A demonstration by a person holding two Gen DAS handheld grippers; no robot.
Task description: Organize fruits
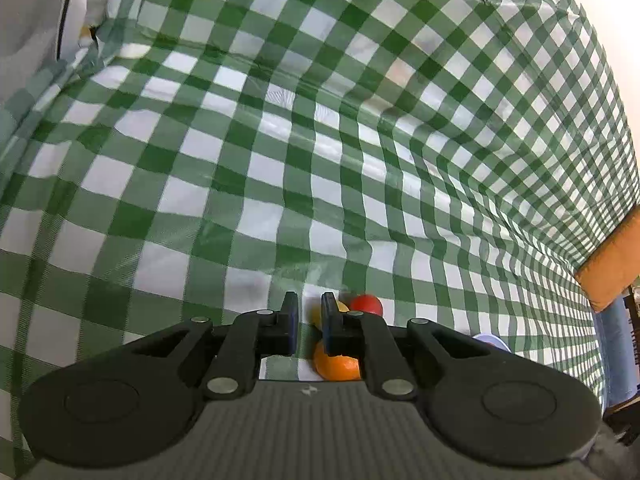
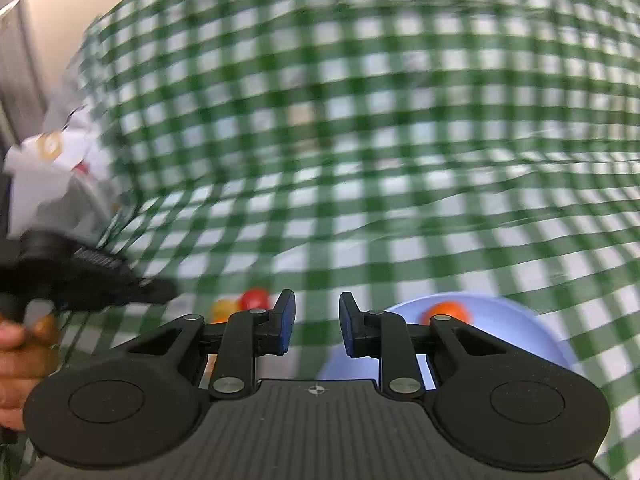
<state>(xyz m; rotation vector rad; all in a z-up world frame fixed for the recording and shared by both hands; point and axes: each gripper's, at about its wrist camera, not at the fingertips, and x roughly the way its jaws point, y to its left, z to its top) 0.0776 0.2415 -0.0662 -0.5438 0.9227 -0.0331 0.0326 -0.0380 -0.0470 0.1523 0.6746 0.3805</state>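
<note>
Fruits lay on the green-checked tablecloth [image 1: 280, 140]: a yellow fruit [image 1: 317, 312], an orange [image 1: 336, 364] and a red fruit [image 1: 366, 305] clustered just past the left gripper [image 1: 309, 312], whose jaws were drawn narrow with nothing clamped. Rightward, the right gripper [image 2: 316, 320] stood slightly parted and empty, beside a pale blue bowl [image 2: 520, 332] holding one orange fruit [image 2: 448, 311].

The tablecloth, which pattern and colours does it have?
The tablecloth has a green and white check pattern; the left wrist view shows it most sharply.
</note>
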